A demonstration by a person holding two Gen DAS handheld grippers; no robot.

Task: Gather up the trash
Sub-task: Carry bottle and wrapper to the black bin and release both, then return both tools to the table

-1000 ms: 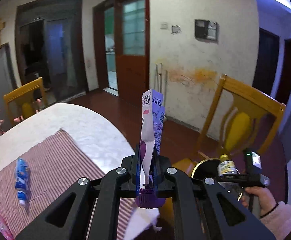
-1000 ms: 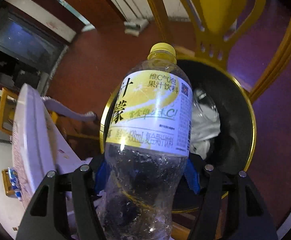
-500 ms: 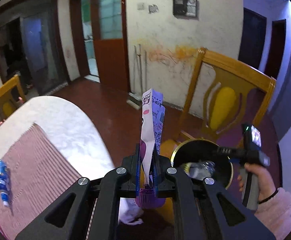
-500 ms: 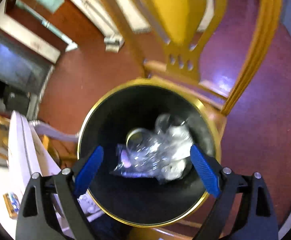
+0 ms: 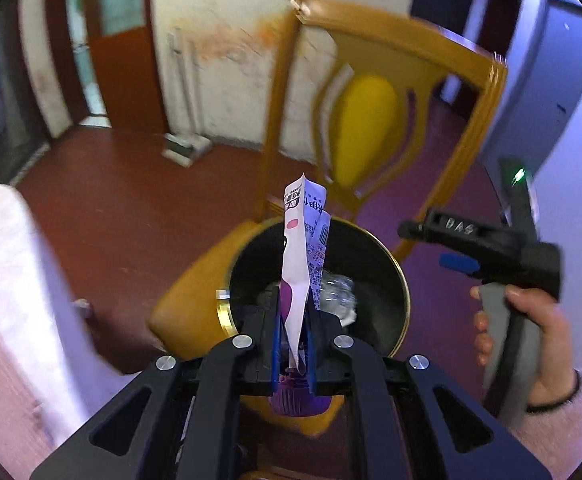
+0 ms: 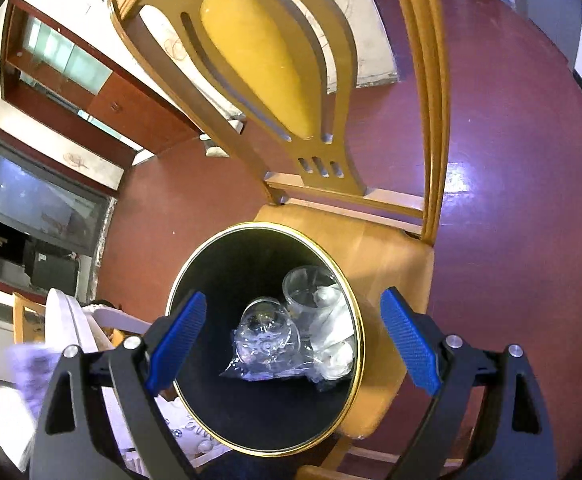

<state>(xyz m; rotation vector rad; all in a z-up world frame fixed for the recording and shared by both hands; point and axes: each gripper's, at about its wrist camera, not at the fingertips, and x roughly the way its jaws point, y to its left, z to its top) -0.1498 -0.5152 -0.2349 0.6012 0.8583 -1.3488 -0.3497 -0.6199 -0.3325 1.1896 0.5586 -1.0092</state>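
We're carrying a flattened drink pouch (image 5: 303,264), pinched tight in the left gripper (image 5: 293,344) jaws, toward the black gold-rimmed bin (image 6: 333,420) on the chair seat (image 6: 391,256). Pouch tip's prob. over the rim already, tho the view's blurry. Right gripper (image 6: 291,344) jaws are standing wide w/ nothing between them, having just been opening. We're centring the pouch over the bin's mouth before letting go, keeping clear of the right gripper.
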